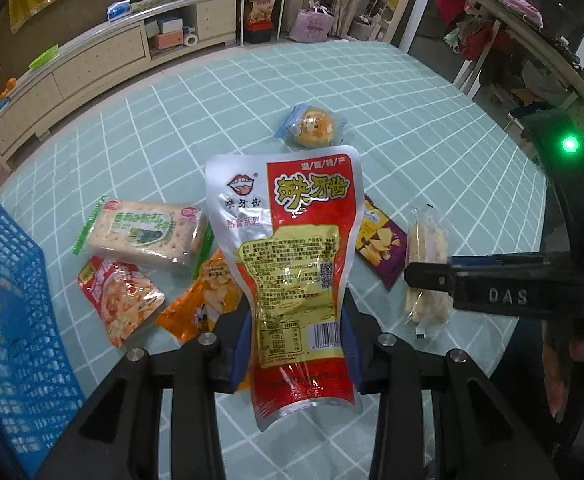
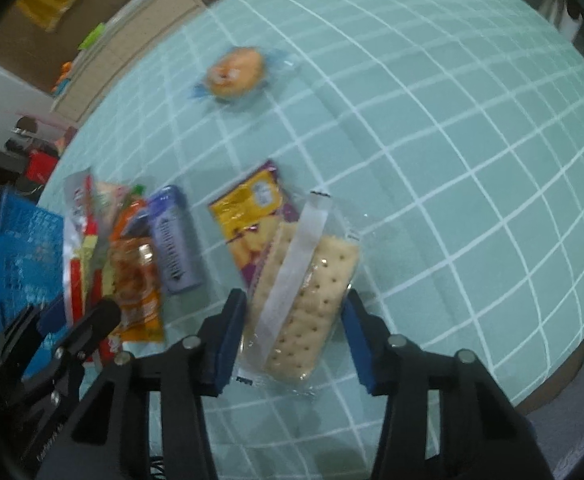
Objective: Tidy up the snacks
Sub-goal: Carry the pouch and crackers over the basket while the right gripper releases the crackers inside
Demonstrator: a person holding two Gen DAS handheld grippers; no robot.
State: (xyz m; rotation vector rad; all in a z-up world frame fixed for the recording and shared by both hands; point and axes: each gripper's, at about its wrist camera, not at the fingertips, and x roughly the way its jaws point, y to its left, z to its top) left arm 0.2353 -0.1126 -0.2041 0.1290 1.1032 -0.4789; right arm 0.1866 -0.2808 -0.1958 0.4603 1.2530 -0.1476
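The left tool (image 1: 298,344) grips a red-and-silver snack pouch (image 1: 292,248), lifted above the checked bench (image 1: 432,120) beside a blue basket (image 1: 7,300). The right tool (image 2: 296,340) straddles a clear pack of crackers (image 2: 304,304) lying on the bench; its pads sit just beside the pack, and contact cannot be told. Nearby lie a wrapped bun (image 1: 312,126), a purple packet (image 1: 380,240) and a green biscuit pack (image 1: 143,236).

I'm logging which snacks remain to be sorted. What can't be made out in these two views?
- Orange packet, left wrist view: the red and silver pouch hides its right side.
- Blue basket, left wrist view: cut by the frame edge, contents unseen.
- Round bun, right wrist view: blurred, label unreadable.
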